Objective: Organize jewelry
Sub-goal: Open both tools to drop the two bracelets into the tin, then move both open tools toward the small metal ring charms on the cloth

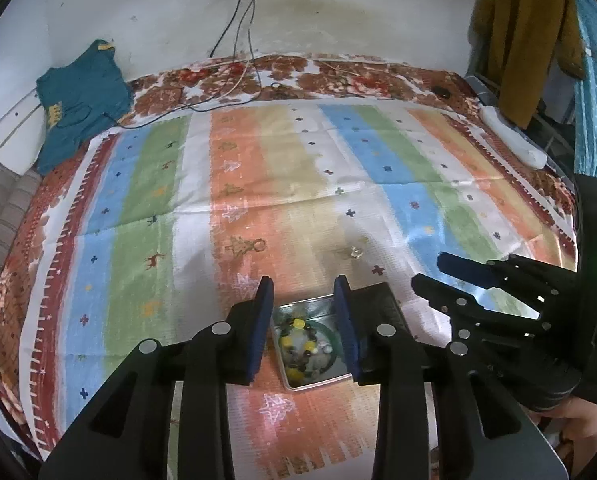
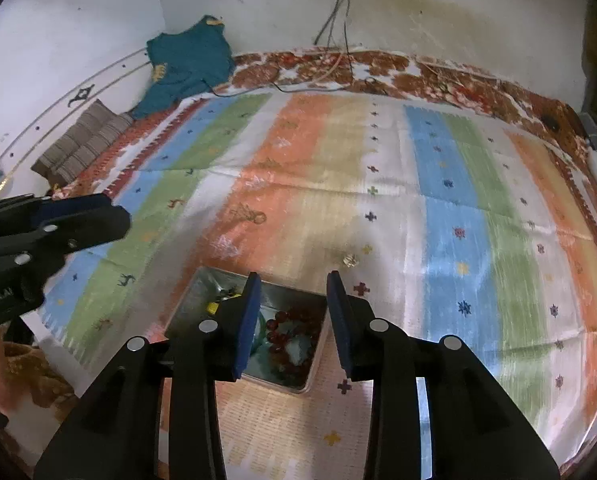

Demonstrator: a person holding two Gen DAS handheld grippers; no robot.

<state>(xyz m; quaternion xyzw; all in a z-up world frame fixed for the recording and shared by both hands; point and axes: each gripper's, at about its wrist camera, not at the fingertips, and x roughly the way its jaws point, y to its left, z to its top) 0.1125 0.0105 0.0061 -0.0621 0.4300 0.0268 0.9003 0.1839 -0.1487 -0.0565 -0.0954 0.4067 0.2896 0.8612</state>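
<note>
Left wrist view: my left gripper stands released, nothing between its pads, above a metal tin on the striped cloth. The tin holds a yellow-and-dark bead bracelet. A small clear trinket lies loose beyond.

Right wrist view: my right gripper is likewise released and empty, over the same tin; red beads lie inside.

Tin: bare metal, and the walls throw back a dull silvery shine.
Beads: dark red, glossy, glassy-looking in the right wrist view.
Yellow beads: smooth, with a slight sheen.
Bedspread: woven cloth, matt, coarse weave showing, creased along its folds.
Left gripper: matt black plastic, round silvery metal studs, blue pads of a dull, soft-looking stuff.
Wall: matt, stained.
</note>
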